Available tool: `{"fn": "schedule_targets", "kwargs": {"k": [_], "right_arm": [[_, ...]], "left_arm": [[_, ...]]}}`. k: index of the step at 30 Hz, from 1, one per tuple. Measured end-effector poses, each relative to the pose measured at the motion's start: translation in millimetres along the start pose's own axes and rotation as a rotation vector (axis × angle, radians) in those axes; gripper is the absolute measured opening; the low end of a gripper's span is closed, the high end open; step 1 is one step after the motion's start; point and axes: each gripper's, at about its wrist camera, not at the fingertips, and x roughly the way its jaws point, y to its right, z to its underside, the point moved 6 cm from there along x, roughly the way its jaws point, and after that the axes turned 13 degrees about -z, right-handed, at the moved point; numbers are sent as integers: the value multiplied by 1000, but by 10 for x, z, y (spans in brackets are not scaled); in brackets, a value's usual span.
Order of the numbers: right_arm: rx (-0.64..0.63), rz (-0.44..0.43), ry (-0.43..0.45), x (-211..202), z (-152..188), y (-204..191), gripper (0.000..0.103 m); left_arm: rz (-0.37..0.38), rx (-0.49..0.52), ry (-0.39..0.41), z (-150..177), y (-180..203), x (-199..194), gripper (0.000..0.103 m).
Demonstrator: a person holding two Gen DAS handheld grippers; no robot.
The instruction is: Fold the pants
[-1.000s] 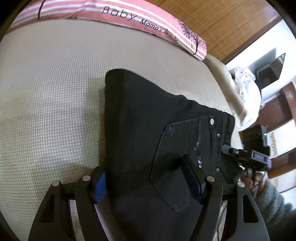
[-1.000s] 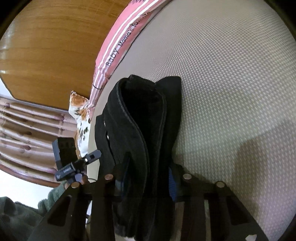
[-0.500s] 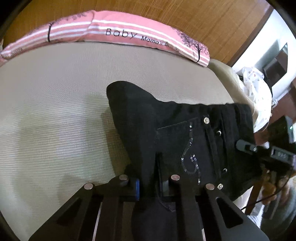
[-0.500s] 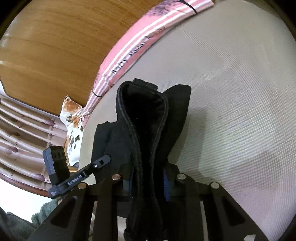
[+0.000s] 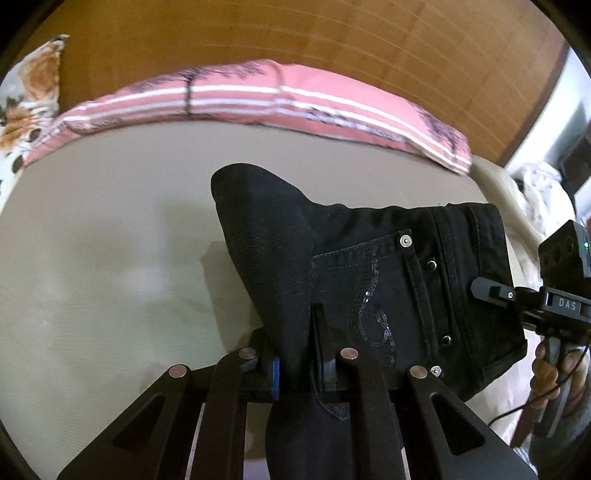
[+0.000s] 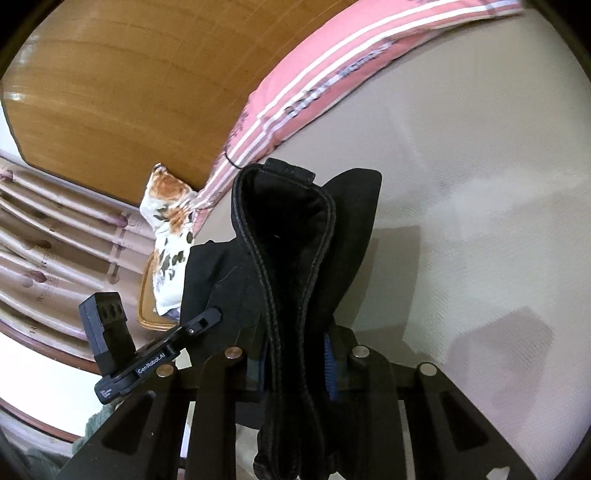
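Note:
Black pants (image 5: 369, 280), folded into a thick bundle with a sequinned back pocket, hang lifted above a beige bed (image 5: 92, 240). My left gripper (image 5: 299, 363) is shut on a fold of the fabric near the pocket's left edge. In the right wrist view the same pants (image 6: 291, 258) show their stitched waistband edge-on, and my right gripper (image 6: 295, 365) is shut on that thick waistband end. The right gripper's body and a hand appear at the right edge of the left wrist view.
A pink striped pillow (image 5: 280, 99) lies along the bed's far edge against a wooden headboard (image 5: 295, 33). A floral cushion (image 6: 170, 229) sits at the bed's corner, with curtains (image 6: 55, 236) beyond. White spotted cloth (image 5: 543, 192) lies off the bed's right side.
The left jaws closed on the pants fabric. Both grippers then rose and tilted up with the pants, bringing the headboard and pillow more into view. The right grip tightened on the waistband.

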Motion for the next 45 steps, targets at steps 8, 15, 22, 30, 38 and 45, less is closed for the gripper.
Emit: {"fn": "schedule_targets", "kwargs": {"k": [8,15,22,30,38,45], "right_arm": [[-29,8,-49,600,-426,-66,22],[-43,28,-63,850,-704,-41,22],[-147,211,-86,1058,-712,249,28],[-202,314,-60,1001,-603,219,44],[-275,376,-38,704,-290,-27,45],[-274,408,-27,546,-29,-51,49]], "left_arm": [[-53,-27,8,-439,-433,274,13],[-53,-26,9,-733,-581,522,13],[-133,17,7,-596,-646,953,32],[-242,-14,72,-401,-709,924,55],[-319,30,82,-24,-595,638,55],[-344,26,76,272,-525,492,55]]}}
